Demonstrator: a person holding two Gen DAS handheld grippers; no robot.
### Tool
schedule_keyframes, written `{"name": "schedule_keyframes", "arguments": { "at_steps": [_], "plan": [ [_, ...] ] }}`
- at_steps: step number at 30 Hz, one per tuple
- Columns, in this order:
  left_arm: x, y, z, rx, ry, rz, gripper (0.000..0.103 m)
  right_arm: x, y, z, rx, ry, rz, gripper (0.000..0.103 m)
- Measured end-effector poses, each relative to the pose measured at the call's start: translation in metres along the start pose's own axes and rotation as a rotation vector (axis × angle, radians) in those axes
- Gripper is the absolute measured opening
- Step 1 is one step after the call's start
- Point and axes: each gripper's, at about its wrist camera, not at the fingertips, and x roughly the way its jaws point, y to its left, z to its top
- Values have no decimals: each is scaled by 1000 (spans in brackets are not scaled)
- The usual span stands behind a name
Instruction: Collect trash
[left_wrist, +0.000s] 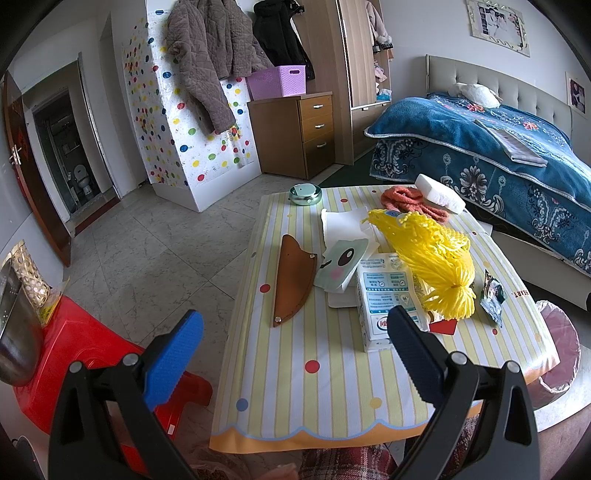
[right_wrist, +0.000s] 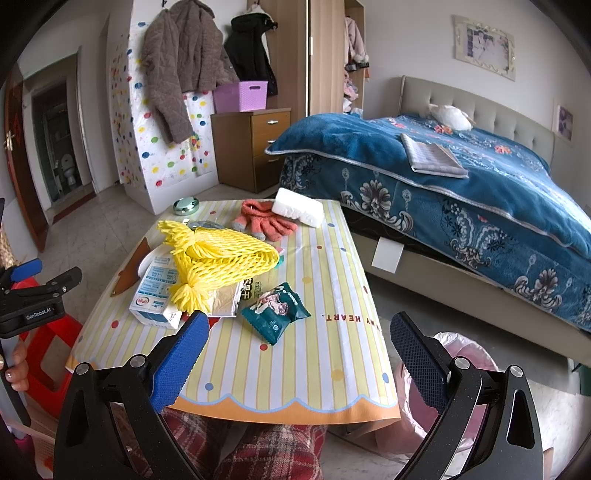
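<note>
Trash on the striped table (right_wrist: 280, 373): green wrapper (right_wrist: 275, 312), yellow net (right_wrist: 221, 258), milk carton (right_wrist: 153, 295) lying loose mid-top; left gripper (left_wrist: 295, 354) and right gripper (right_wrist: 299, 354) both wide and empty, poised to pick; lined bin (right_wrist: 461, 354) beside the table for drop-off.

left wrist: above near edge | right wrist: rightward | shared: table (left_wrist: 332, 387)

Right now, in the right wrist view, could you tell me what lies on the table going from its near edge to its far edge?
Near to far: green snack wrapper → white carton → yellow foam net → coral gloves → white sponge block → round green tin.
</note>
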Motion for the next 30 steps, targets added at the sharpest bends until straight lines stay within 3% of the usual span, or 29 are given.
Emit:
{"name": "schedule_keyframes", "arguments": {
  "at_steps": [30],
  "plan": [
    [-2, -6, 6, 0, 5, 1, 96, 2, -7, -3, 7, -1, 1, 98]
  ]
}}
